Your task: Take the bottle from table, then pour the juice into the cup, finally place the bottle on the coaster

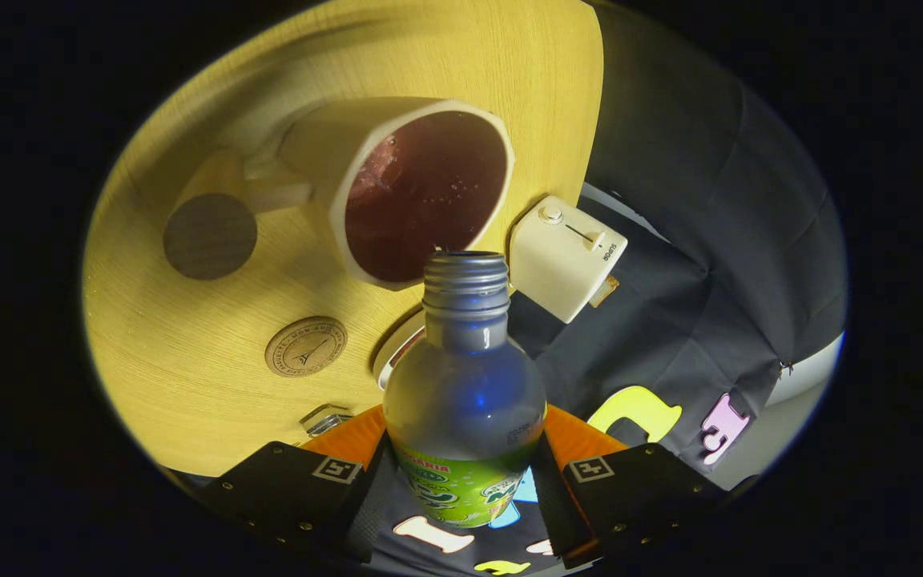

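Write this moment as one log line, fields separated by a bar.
phase: pouring | gripper: shut on bottle | bottle: open, tilted, mouth at cup | cup: holds dark juice | coaster: bare

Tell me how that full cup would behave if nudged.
The cup looks filled almost to its rim with dark juice, so it is probably heavy for its size and likely to slop over at a bump. It seems rigid, not squashy. The bottle, open-mouthed between the gripper fingers, sits close, so contact seems plausible.
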`<action>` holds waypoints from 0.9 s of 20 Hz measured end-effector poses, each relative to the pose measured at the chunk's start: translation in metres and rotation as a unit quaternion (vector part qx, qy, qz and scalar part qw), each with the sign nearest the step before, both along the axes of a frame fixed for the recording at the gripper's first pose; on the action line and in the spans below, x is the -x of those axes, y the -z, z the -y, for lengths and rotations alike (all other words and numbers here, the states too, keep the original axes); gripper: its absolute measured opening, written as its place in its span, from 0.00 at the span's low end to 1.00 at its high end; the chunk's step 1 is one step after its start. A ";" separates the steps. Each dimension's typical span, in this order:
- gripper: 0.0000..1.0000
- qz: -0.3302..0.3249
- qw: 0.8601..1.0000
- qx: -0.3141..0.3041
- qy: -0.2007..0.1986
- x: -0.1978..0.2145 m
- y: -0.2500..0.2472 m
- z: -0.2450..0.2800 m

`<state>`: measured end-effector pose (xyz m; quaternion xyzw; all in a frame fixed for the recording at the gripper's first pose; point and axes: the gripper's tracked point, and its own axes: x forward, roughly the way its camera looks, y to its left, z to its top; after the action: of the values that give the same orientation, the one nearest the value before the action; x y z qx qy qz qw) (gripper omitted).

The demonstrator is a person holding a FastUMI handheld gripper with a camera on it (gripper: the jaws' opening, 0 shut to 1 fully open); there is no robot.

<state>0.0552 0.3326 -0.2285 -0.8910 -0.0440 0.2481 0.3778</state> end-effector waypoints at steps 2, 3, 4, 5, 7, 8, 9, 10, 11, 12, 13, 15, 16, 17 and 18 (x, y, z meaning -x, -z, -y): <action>0.79 -0.001 1.000 0.001 0.001 0.000 0.001 0.000; 0.79 -0.002 1.000 0.000 0.001 0.001 0.000 0.000; 0.79 -0.003 1.000 0.000 0.001 0.001 0.001 0.001; 0.79 -0.004 1.000 0.000 0.002 0.002 0.002 0.000; 0.79 -0.006 1.000 -0.002 0.001 0.003 0.004 0.001; 0.79 -0.008 1.000 -0.003 0.001 0.003 0.005 0.002; 0.79 -0.009 1.000 -0.005 0.000 0.004 0.005 0.001; 0.79 -0.011 1.000 -0.007 0.000 0.004 0.005 0.001; 0.79 -0.012 1.000 -0.009 0.001 0.004 0.004 0.002; 0.79 -0.014 1.000 -0.011 0.003 0.003 0.005 0.003; 0.79 -0.016 1.000 -0.013 0.004 0.004 0.006 0.005; 0.78 -0.022 1.000 -0.020 0.006 0.004 0.007 0.005; 0.79 -0.026 0.999 -0.026 0.007 0.005 0.007 0.007; 0.79 -0.033 0.999 -0.032 0.011 0.005 0.009 0.009; 0.79 -0.043 0.998 -0.038 0.021 0.005 0.012 0.013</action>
<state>0.0506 0.3195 -0.2402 -0.8653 -0.0187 0.2759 0.4181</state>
